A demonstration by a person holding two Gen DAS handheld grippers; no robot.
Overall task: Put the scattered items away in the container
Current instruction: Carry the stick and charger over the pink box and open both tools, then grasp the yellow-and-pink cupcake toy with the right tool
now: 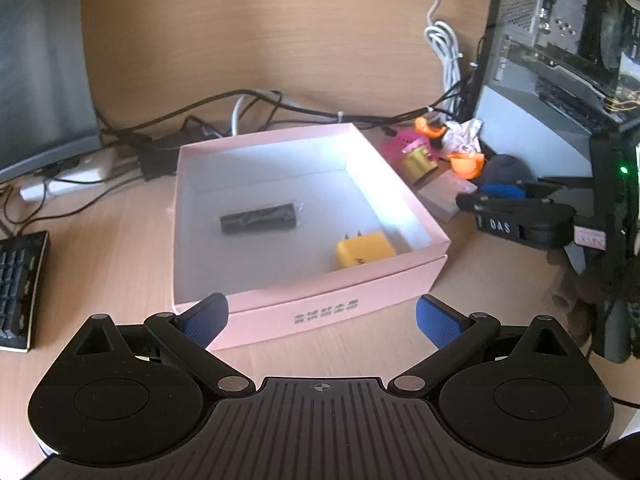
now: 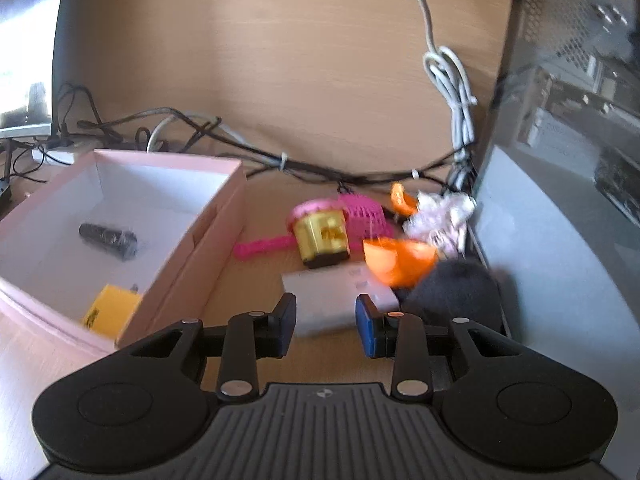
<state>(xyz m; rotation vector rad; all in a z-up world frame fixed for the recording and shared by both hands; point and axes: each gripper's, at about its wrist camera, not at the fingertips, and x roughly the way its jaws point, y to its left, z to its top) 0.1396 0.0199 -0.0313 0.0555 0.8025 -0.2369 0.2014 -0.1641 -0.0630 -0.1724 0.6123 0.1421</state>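
Two blue-padded grippers are in view, neither holding anything. The right gripper (image 2: pixel 326 326) is partly spread, its jaws low over the desk (image 2: pixel 328 92) on either side of the near end of a small grey-white block (image 2: pixel 332 300). Just beyond lie a gold-and-pink toy bucket (image 2: pixel 322 234), a pink mesh scoop (image 2: pixel 360 214), orange shell pieces (image 2: pixel 400 260), a crumpled paper wad (image 2: pixel 438 216) and a dark fuzzy lump (image 2: pixel 460 288), all crowded against the computer case (image 2: pixel 560 208). The left gripper (image 1: pixel 322 320) is spread wide at the near wall of the pink box (image 1: pixel 320 312), which already holds a black wrapped bar (image 1: pixel 258 220) and a yellow plug charger (image 1: pixel 364 254), well apart. Cables (image 1: pixel 260 108) trail behind the box.
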